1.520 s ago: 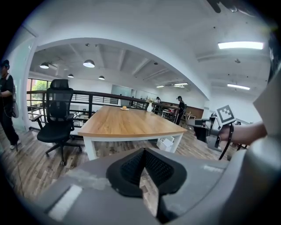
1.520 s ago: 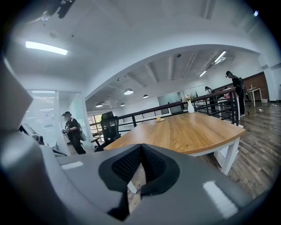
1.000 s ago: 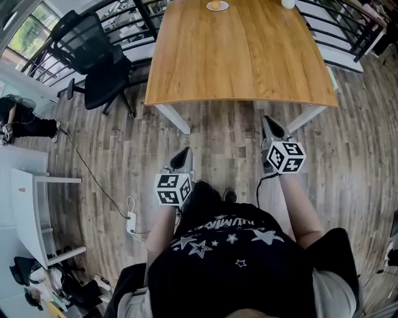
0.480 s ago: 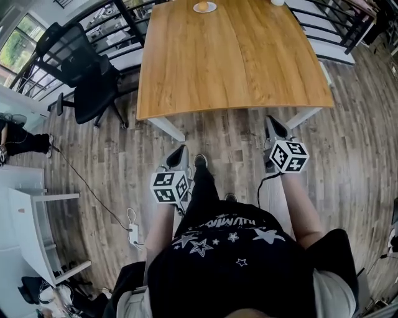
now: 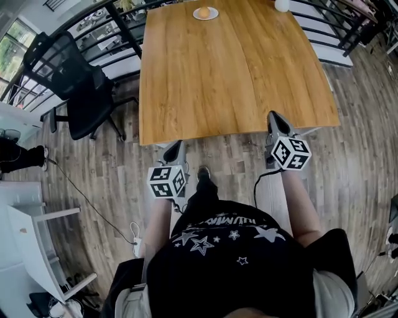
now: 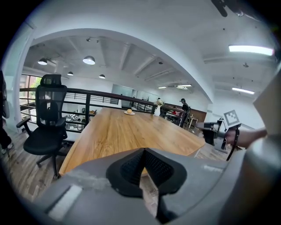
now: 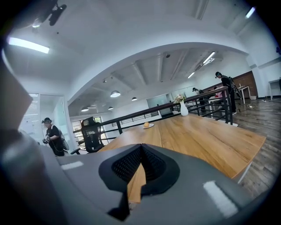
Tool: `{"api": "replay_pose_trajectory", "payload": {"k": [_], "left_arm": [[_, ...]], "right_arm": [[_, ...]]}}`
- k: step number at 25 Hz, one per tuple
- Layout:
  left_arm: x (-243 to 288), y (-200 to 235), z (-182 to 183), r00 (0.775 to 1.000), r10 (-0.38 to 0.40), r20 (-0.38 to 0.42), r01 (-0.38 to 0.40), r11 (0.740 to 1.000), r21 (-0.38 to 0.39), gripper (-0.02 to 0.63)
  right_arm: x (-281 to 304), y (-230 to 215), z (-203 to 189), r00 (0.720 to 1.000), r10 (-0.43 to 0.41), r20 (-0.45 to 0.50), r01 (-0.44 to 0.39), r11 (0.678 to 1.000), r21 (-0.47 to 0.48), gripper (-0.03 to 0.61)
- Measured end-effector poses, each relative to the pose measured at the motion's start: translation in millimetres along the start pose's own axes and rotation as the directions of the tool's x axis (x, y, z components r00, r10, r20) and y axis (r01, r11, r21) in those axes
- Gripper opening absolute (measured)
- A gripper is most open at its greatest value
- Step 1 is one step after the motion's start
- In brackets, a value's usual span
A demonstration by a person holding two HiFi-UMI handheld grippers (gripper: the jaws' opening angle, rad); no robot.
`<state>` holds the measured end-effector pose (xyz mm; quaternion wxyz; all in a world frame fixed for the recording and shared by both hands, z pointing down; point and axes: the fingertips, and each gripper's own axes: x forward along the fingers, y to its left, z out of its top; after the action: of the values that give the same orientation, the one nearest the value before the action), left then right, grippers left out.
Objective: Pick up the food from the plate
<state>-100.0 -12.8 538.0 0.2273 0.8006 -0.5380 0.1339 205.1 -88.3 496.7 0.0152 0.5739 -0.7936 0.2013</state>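
Left gripper (image 5: pixel 175 145) and right gripper (image 5: pixel 274 116) both empty, jaws together, at the table's (image 5: pixel 236 74) 6 o'clock edge. Food (image 5: pixel 203 11) sits on the plate (image 5: pixel 213 15) near 12 o'clock, well apart. Risk: arriving with the jaws unopened could roll the round food off the plate.

Pretty bright all round. Round ceiling lamps (image 6: pixel 89 59) and long light strips (image 6: pixel 246 49) burn out white, and the window (image 5: pixel 13 36) at the far left adds daylight. There's a soft sheen on the desk (image 5: pixel 230 68), and shadows are faint. Heavy fisheye bending, black corners. The left tool (image 6: pixel 143 154) and right tool (image 7: pixel 140 149) look mushy up close.
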Motion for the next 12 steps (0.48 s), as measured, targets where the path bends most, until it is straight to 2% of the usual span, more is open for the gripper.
{"api": "replay_pose_trajectory", "payload": {"k": [12], "left_arm": [[62,75,73,0.997,-0.069,0.033,0.069,0.998,0.01,0.002]], "right_arm": [[66,-9,73,0.99,-0.12,0.074,0.121,0.993,-0.012,0.0]]}}
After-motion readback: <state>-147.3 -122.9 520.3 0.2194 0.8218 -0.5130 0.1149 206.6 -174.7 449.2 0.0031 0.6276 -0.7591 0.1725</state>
